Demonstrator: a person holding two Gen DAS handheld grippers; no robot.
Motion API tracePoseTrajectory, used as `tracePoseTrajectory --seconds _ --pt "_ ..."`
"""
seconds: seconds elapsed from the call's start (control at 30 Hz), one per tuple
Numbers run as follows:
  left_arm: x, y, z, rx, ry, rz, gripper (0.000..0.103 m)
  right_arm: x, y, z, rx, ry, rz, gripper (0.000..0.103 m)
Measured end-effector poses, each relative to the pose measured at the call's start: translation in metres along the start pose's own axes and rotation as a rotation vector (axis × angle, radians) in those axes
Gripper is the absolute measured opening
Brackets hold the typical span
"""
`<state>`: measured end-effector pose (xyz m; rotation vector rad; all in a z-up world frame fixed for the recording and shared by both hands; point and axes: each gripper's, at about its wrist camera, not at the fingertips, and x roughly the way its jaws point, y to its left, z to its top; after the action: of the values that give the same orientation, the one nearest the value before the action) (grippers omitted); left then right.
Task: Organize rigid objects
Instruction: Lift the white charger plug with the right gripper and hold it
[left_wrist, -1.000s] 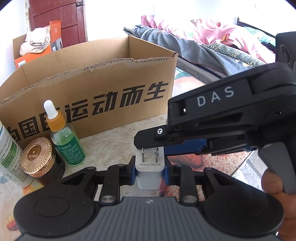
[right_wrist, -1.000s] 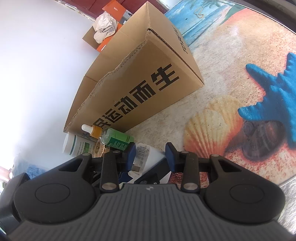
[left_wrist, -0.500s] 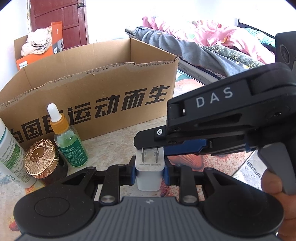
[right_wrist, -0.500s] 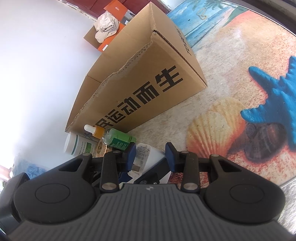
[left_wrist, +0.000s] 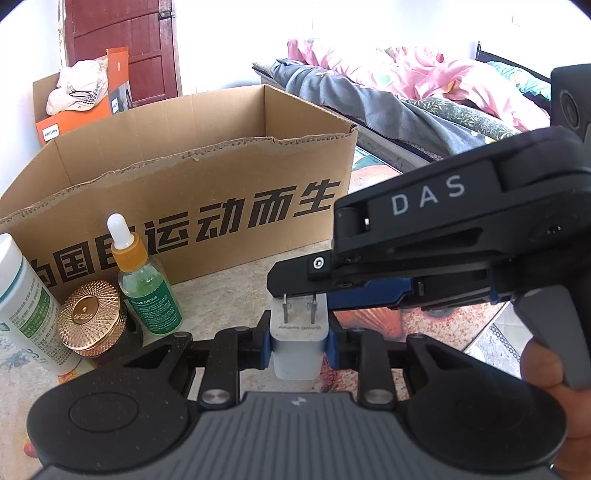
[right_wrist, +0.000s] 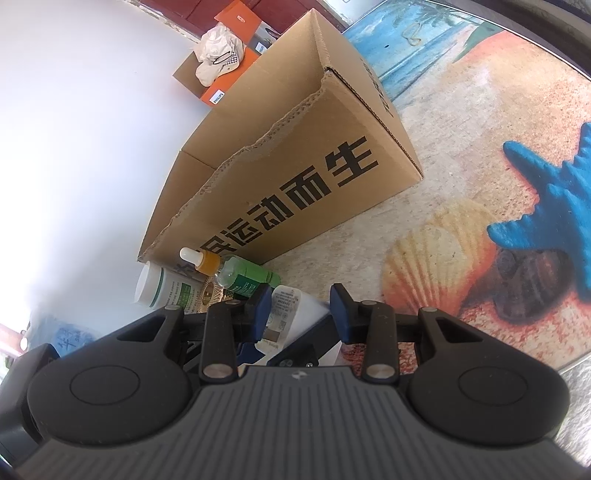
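Left gripper (left_wrist: 298, 341) jaws clamped on white two-prong plastic charger (left_wrist: 297, 345); right gripper (right_wrist: 300, 308) jaws apart around charger top, contact unclear

a red wooden door (left_wrist: 122, 48) stands far left; an orange philips box (left_wrist: 79, 118) sits before it, a pale crumpled cloth (left_wrist: 79, 88) on top; far right, a bed with pink bedding (left_wrist: 417, 77) and a grey blanket (left_wrist: 369, 103); underneath, a beach-print mat (right_wrist: 461, 155) with blue starfish (right_wrist: 550, 206).

One cardboard box (left_wrist: 192, 184), one charger (left_wrist: 298, 341), two bottles (left_wrist: 147, 291), one jar (left_wrist: 92, 325)
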<state>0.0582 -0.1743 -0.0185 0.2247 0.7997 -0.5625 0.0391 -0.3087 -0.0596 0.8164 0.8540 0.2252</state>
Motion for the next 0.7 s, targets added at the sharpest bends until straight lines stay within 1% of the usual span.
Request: tracePoseTrajectory --seconds 0.7 --pt "-0.022 0.004 -0.003 -0.006 -0.032 0.005 0.028 -0.01 0.015 -0.004 -0.032 -0.012 0.01 0.034"
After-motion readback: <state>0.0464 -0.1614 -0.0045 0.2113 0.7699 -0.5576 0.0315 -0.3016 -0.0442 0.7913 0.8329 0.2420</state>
